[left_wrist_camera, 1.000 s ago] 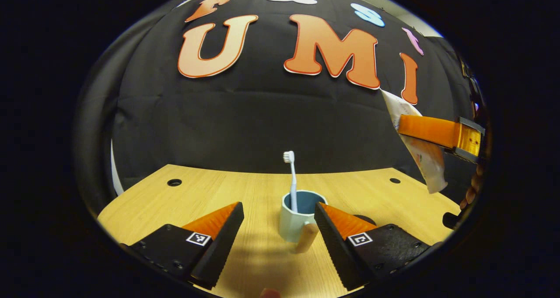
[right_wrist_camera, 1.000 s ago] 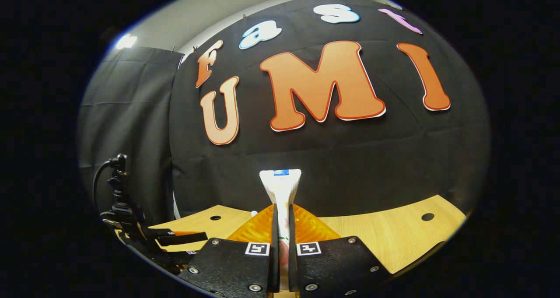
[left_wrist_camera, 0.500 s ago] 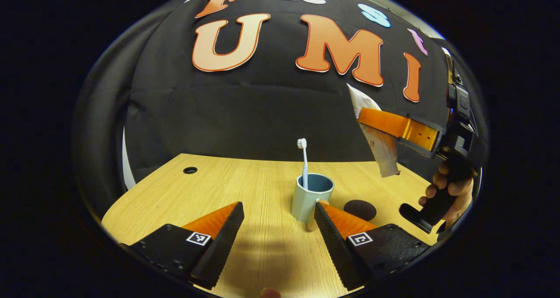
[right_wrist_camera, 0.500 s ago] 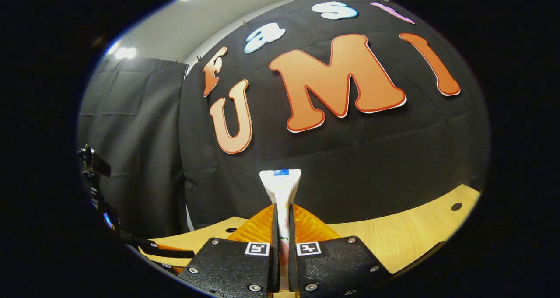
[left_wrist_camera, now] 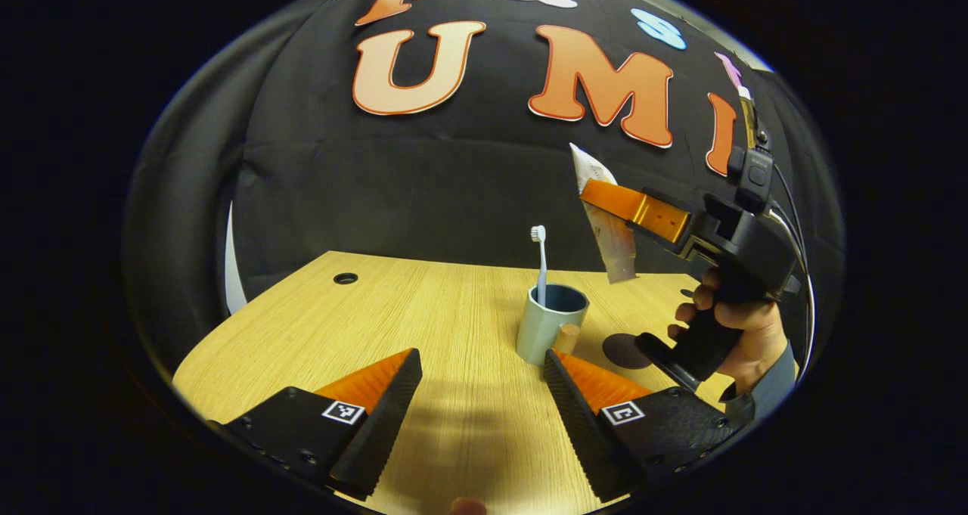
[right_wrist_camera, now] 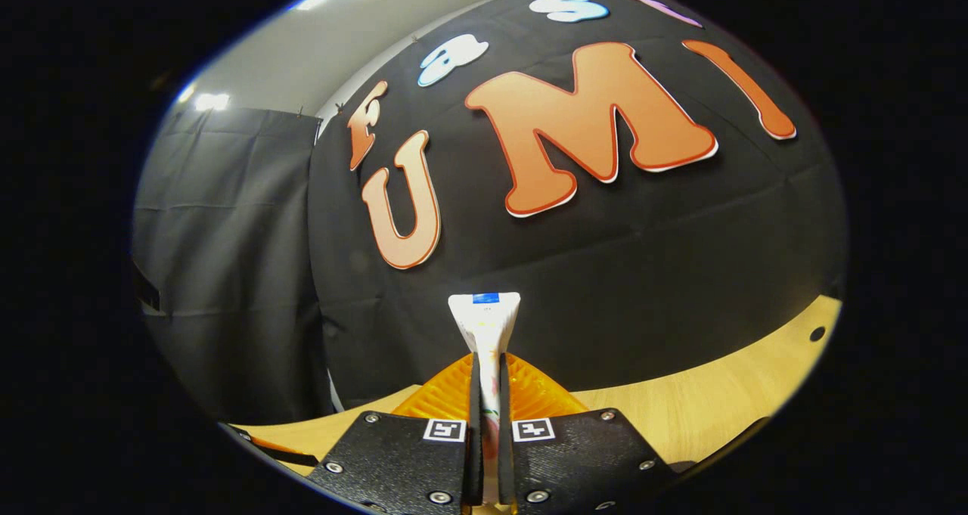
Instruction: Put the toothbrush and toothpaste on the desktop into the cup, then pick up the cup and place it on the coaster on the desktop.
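Hanging above the cup (left_wrist_camera: 550, 324), the toothpaste tube (left_wrist_camera: 605, 228) is pinched in the right tongs (left_wrist_camera: 605, 197). A toothbrush (left_wrist_camera: 540, 262) stands inside; a dark coaster (left_wrist_camera: 623, 349) lies beside it. Left tongs (left_wrist_camera: 484, 394) gape empty over the tabletop (left_wrist_camera: 393, 326).

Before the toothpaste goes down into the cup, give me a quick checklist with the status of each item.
1. Right tool shut on the white toothpaste tube: ok.
2. Pale blue-grey cup upright on the wooden desktop: ok.
3. White toothbrush already standing in the cup: ok.
4. Tube directly over the cup mouth: not ok, it hangs up and to the right in the left gripper view.
5. Left tool open and clear of the cup: ok.
6. Dark round coaster free: ok.
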Demonstrator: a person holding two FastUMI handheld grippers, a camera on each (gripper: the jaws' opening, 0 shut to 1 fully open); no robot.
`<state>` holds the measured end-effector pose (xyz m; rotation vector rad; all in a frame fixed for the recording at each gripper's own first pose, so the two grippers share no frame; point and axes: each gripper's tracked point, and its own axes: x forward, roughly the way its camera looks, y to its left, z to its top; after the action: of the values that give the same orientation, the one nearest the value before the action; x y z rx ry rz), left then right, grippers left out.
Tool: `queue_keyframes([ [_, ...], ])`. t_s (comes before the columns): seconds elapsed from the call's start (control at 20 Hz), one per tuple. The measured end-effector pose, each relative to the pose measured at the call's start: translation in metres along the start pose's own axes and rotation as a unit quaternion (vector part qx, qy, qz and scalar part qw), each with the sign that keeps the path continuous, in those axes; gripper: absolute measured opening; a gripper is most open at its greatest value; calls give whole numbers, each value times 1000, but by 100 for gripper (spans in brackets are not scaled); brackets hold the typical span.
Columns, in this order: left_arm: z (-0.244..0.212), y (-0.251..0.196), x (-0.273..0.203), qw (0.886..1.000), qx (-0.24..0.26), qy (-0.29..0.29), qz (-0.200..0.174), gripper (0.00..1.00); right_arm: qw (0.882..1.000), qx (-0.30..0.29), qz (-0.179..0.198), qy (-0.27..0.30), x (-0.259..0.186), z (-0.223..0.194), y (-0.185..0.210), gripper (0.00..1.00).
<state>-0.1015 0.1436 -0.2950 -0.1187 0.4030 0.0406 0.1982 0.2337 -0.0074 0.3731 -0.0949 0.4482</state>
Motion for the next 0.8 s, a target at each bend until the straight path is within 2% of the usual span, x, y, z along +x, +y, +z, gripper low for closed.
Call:
queue_keyframes([
  [0.3, -18, 5, 3, 1000, -13, 18, 8, 98, 1000, 13, 0, 5, 23, -16, -6, 8],
  [0.55, -26, 11, 2, 999, -20, 33, 18, 98, 1000, 13, -15, 23, 35, -46, -15, 8],
  [0.8, -10, 11, -12, 998, -25, 40, 28, 98, 998, 15, -18, 49, 35, -74, -21, 10],
])
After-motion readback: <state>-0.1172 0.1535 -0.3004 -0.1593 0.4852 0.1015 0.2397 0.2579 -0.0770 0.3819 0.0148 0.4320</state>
